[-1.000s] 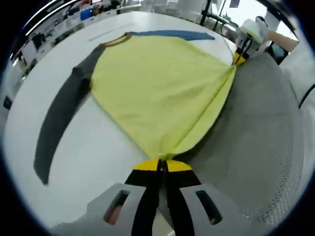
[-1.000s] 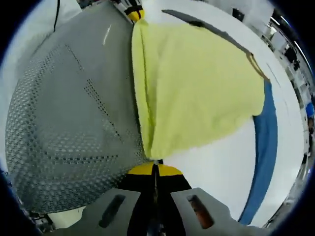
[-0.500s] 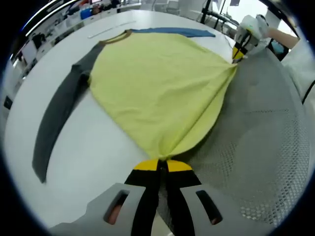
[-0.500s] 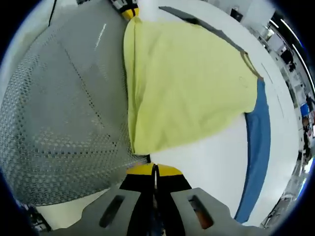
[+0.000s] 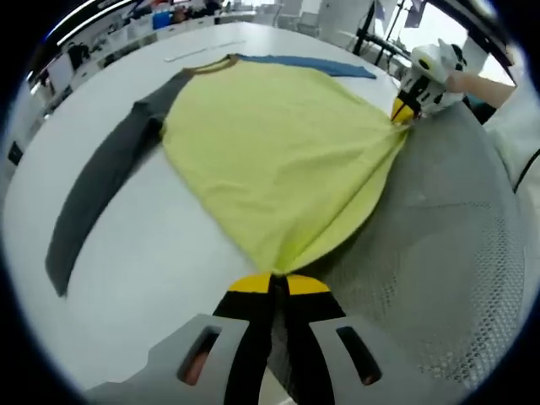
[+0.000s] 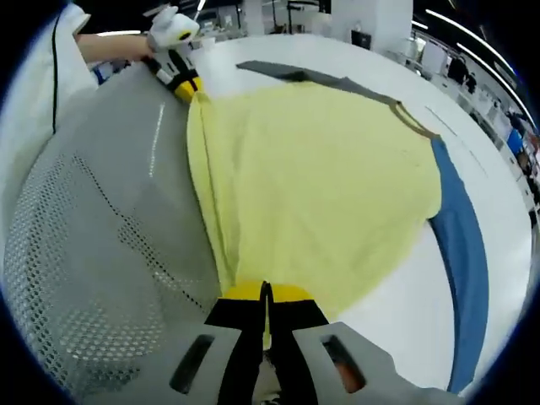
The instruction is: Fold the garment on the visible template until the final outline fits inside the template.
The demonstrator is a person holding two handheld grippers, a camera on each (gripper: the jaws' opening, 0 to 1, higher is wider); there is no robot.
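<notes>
1. Yellow cloth of the shirt (image 5: pixel 278 152) spread over a white table (image 5: pixel 152 253), body flat, lower edge drawn up toward a grey mesh mat (image 5: pixel 439 245) on the near side.
2. Grey sleeve (image 5: pixel 101 190) stretched out flat on the table in the left gripper view, running away from the shoulder toward the near left.
3. Blue sleeve (image 5: pixel 308 64) laid along the far edge of the shirt in that same view; in the right gripper view, a long blue band (image 6: pixel 462 278) curving down the right side.
4. Brownish collar (image 5: pixel 207 66) at the far end of the body, between the two sleeves.
5. Pinched at both lower corners: left gripper (image 5: pixel 276 285) pressed together on one corner of the hem, cloth fanning out from between the black jaws with yellow tips.
6. Right gripper (image 6: pixel 265 294) likewise clamped on the other hem corner, yellow fabric gathered at the tips.
7. Hem stretched taut between the two grippers, with folds running along it just beside the mat's edge.
8. Seen across the shirt in each view: the other gripper, the right one (image 5: pixel 407 106) at upper right, the left one (image 6: pixel 181 82) at upper left, both biting cloth.
9. A sleeve-clad arm (image 6: pixel 110 46) behind the far gripper in the right gripper view.
</notes>
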